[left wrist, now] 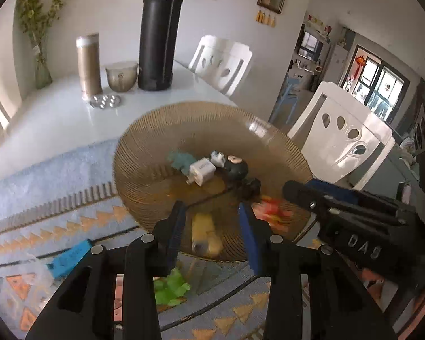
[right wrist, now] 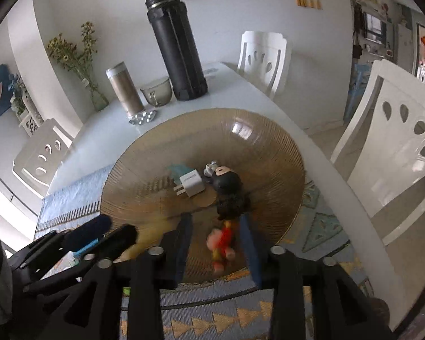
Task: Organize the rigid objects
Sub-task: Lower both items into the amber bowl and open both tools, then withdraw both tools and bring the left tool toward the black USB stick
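Note:
A wide amber ribbed glass bowl (left wrist: pixel 184 107) (right wrist: pixel 212 112) sits on a patterned mat. It holds a white charger plug (left wrist: pixel 199 172) (right wrist: pixel 191 182), a teal piece (left wrist: pixel 180 160), a black round-headed figure (left wrist: pixel 236 168) (right wrist: pixel 228 181) and a dark lump (left wrist: pixel 250 187). My left gripper (left wrist: pixel 211 208) hangs open over the bowl's near side, a blurred yellow toy (left wrist: pixel 205 235) lying below its gap. My right gripper (right wrist: pixel 215 218) (left wrist: pixel 306 188) is open too, with a blurred red figurine (right wrist: pixel 222 240) (left wrist: pixel 270 208) between its fingers, untouched. The left gripper (right wrist: pixel 110 231) shows at the left of the right wrist view.
A blue block (left wrist: pixel 68 257) and a green toy (left wrist: pixel 170 286) lie on the mat (left wrist: pixel 56 170) in front of the bowl. Behind it stand a black flask (left wrist: pixel 158 42), a brown tumbler (left wrist: pixel 88 65), a glass cup (left wrist: pixel 121 75), a pill blister (left wrist: pixel 104 101) and a vase (left wrist: pixel 42 73). White chairs (left wrist: pixel 345 138) ring the table.

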A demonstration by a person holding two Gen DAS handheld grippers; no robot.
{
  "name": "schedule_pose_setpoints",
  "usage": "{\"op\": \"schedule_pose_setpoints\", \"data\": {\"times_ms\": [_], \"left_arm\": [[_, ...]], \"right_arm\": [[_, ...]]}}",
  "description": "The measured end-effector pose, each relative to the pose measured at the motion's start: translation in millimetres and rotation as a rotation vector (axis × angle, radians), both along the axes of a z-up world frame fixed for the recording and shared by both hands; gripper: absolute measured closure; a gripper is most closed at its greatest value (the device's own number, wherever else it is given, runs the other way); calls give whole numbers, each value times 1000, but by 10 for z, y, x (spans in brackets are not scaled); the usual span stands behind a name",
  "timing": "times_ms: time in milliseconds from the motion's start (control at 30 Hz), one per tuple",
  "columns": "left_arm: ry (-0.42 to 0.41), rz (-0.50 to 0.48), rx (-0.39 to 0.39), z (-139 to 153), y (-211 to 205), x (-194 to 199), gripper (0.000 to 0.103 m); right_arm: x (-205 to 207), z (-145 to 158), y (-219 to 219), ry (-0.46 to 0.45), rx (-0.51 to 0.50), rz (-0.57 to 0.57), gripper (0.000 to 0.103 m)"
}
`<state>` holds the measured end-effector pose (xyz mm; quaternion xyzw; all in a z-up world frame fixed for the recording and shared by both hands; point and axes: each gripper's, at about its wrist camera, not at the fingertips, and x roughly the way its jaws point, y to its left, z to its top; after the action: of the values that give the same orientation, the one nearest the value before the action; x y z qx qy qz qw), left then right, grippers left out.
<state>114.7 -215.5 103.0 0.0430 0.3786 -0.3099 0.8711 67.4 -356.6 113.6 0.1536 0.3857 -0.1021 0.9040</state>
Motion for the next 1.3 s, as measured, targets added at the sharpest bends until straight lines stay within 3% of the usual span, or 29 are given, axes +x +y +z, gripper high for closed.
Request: {"op": "schedule_pose_setpoints", "data": {"times_ms": [200, 333, 433, 500, 533, 667, 867, 967, 1300], "left_arm": [[-109, 32, -50, 574, 392, -386, 66], [-171, 69, -114, 983, 814, -739, 63], [-212, 106, -136, 1220, 1150, -1006, 52], [-246, 140, -145, 1304, 1372, -1187, 22], [-268, 165, -149, 1310, 1477, -1275, 17], [-286, 264, -121, 1018, 1819, -1493, 12], [-149, 377, 14, -164, 2011, -1340, 12], [-56, 374, 47, -611, 1982, -1230, 13], [-75, 353, 114, -703, 1847, -1270, 12]], "right_arm": [[-393, 491, 118, -134, -23, 14, 63], [-686, 732, 336, -206, -27, 72, 53], [-884, 827, 553, -243, -24, 138, 52], [-992, 843, 737, -260, -19, 196, 52], [-1035, 816, 814, -262, -12, 225, 51], [-1137, 470, 1161, -230, -13, 329, 48], [-1017, -446, 1392, -117, -34, 405, 48], [-952, -730, 1338, -92, 28, 423, 48], [-850, -861, 1226, -48, 44, 355, 48]]}}
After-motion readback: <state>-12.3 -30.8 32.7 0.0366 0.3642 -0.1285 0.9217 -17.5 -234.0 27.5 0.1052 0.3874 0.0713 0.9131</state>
